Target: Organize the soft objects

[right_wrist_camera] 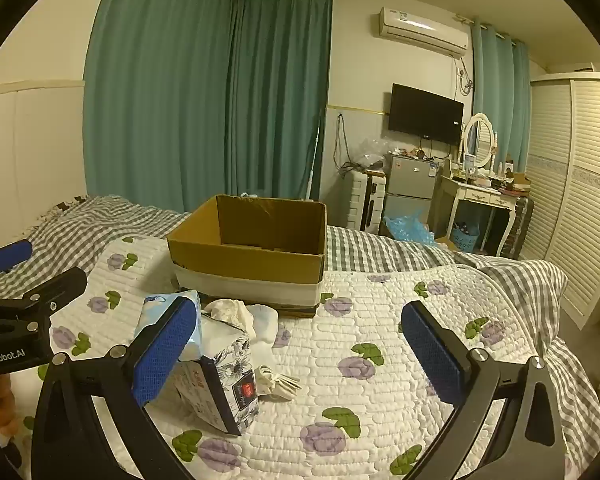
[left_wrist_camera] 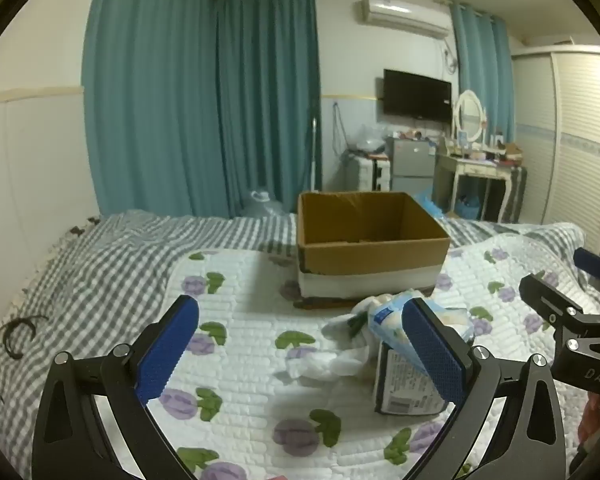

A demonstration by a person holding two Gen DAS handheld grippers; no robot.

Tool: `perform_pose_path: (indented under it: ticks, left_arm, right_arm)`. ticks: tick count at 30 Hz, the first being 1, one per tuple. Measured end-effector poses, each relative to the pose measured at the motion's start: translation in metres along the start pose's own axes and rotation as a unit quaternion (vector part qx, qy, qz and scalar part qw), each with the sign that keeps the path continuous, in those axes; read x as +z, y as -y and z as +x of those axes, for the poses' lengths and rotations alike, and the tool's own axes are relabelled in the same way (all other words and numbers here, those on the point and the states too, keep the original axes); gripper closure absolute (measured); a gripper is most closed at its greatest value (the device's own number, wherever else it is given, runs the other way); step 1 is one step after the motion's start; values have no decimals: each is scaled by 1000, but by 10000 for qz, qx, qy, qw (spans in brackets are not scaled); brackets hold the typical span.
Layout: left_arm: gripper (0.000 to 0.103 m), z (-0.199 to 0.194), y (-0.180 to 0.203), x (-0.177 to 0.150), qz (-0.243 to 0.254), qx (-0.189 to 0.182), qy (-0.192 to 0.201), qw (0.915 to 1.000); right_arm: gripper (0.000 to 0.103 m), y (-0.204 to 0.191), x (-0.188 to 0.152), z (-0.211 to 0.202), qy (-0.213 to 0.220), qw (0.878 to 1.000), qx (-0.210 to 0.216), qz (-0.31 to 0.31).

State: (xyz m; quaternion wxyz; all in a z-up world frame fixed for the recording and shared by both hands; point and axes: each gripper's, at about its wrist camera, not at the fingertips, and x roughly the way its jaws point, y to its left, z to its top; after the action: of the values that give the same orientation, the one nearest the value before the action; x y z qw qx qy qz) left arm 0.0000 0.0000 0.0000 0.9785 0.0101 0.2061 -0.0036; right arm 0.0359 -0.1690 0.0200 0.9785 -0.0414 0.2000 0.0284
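Observation:
An open cardboard box [left_wrist_camera: 374, 256] [right_wrist_camera: 246, 258] stands on the quilt at the far side of the bed. In front of it lies a small heap: a flower-printed tissue pack [right_wrist_camera: 220, 384] [left_wrist_camera: 404, 384], a light blue plastic pack [right_wrist_camera: 156, 312] [left_wrist_camera: 384, 320] on top of it, and white socks [right_wrist_camera: 252, 318] [left_wrist_camera: 340, 356] beside them. My left gripper [left_wrist_camera: 300, 350] is open over the quilt, left of the heap. My right gripper [right_wrist_camera: 296, 350] is open too, right of the heap. Nothing lies between either pair of fingers.
The white quilt with purple flowers [left_wrist_camera: 236, 360] [right_wrist_camera: 380, 344] covers a grey checked bedsheet [left_wrist_camera: 80, 272]. A black hair band [left_wrist_camera: 16, 336] lies on the sheet at the left. Beyond the bed are teal curtains [left_wrist_camera: 204, 100], a small fridge [right_wrist_camera: 408, 184] and a dressing table [right_wrist_camera: 480, 196].

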Motion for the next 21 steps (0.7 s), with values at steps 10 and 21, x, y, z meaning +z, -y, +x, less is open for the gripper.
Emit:
perform_pose_path:
  ticks: [10, 21]
  left_arm:
    - [0, 1, -1, 0, -25, 0, -27, 10000]
    - [0, 2, 3, -5, 15, 79, -41, 10000]
  right_arm:
    - [0, -1, -1, 1, -58, 10000, 45, 13]
    - [0, 0, -2, 4, -117, 9999, 79, 38]
